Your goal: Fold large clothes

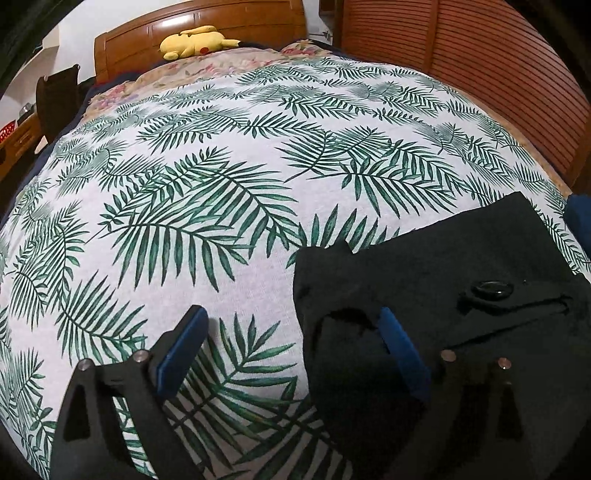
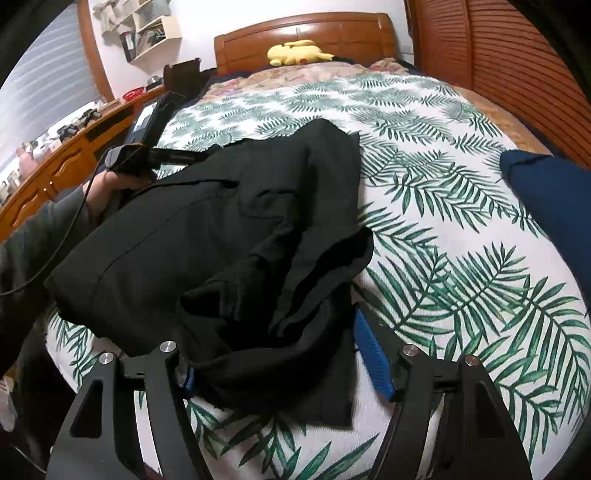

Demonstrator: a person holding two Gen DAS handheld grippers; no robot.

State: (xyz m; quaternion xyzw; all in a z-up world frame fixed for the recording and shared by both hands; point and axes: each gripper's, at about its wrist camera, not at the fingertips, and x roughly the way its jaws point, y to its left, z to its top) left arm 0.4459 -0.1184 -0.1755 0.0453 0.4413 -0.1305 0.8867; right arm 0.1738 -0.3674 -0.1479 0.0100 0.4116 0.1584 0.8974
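Your black garment (image 2: pixel 221 229) lies in a rumpled, partly folded heap on the bed, on the palm-leaf bedspread (image 2: pixel 461 229). Its long axis runs from just ahead of your right gripper (image 2: pixel 284 350) away and to that gripper's left, toward the headboard (image 2: pixel 306 33). The cloth is matte and dense, with stitched seams and a pocket flap. In the left wrist view a glossy round button (image 1: pixel 493 287) sits on a flat panel of it.

Your right gripper is spread wide, blue-padded fingers (image 2: pixel 373 354) on either side of the bunched near end; you cannot tell whether they touch the cloth. Your left gripper (image 1: pixel 291 343) is also wide open: one blue pad hangs over bare bedspread, the other over the garment's edge. A yellow plush toy (image 2: pixel 295 51) rests far ahead, by the glossy wooden headboard.
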